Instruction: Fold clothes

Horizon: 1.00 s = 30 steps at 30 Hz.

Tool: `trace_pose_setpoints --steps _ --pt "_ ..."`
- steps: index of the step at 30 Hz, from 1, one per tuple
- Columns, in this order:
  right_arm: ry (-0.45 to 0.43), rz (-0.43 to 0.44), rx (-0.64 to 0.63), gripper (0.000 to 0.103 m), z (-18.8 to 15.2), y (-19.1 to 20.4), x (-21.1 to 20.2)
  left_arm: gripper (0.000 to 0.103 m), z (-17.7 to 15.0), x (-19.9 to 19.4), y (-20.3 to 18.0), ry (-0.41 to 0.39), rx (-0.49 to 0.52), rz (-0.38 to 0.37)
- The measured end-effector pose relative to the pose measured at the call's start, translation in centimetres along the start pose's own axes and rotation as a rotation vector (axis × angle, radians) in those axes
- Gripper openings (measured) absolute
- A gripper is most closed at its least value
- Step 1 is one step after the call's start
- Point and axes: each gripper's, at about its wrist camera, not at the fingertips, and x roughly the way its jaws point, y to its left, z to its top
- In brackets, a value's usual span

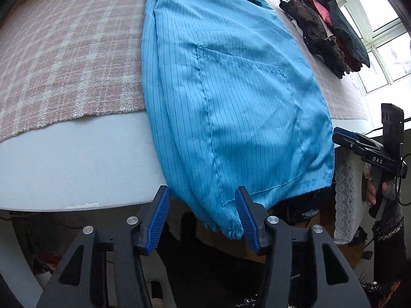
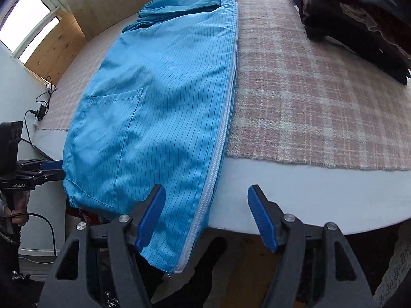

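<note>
Right, I'm hovering both grippers, left gripper (image 1: 203,218) and right gripper (image 2: 206,220), at the blue garment's (image 1: 231,89) hem, which is hanging over the table (image 1: 77,166) edge; jaws are standing half open, gripping nothing, positioned to pinch the 2 corners.

Bright windows (image 1: 385,38) behind a white table (image 1: 77,169) with plaid cloth (image 1: 64,64).

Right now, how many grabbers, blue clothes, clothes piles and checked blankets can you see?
Grabbers: 2, left gripper and right gripper, both open
Blue garment: 1
Pile of dark clothes: 1
Checked blanket: 1
Total: 5
</note>
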Motion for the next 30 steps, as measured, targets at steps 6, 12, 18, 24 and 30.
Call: trace_pose_setpoints --steps 6,12,18,24,30 --pt "0.024 0.024 -0.031 0.066 -1.1 0.8 0.3 0.056 0.4 0.6 -1.6 0.018 0.025 0.017" --pt "0.045 -0.012 -0.063 0.065 -1.9 2.1 0.2 0.03 0.7 1.0 -2.1 0.017 0.045 0.061" --pt "0.053 -0.042 -0.165 0.011 -1.4 3.2 0.9 0.009 1.0 1.0 -1.4 0.012 0.026 0.025" --pt "0.057 0.19 0.001 0.004 -0.7 0.3 -1.0 0.003 0.6 -1.0 0.2 -0.01 -0.027 -0.079" --pt "0.001 0.417 0.148 0.004 1.2 -1.6 -4.6 0.002 1.4 -5.6 1.8 -0.047 -0.07 -0.191"
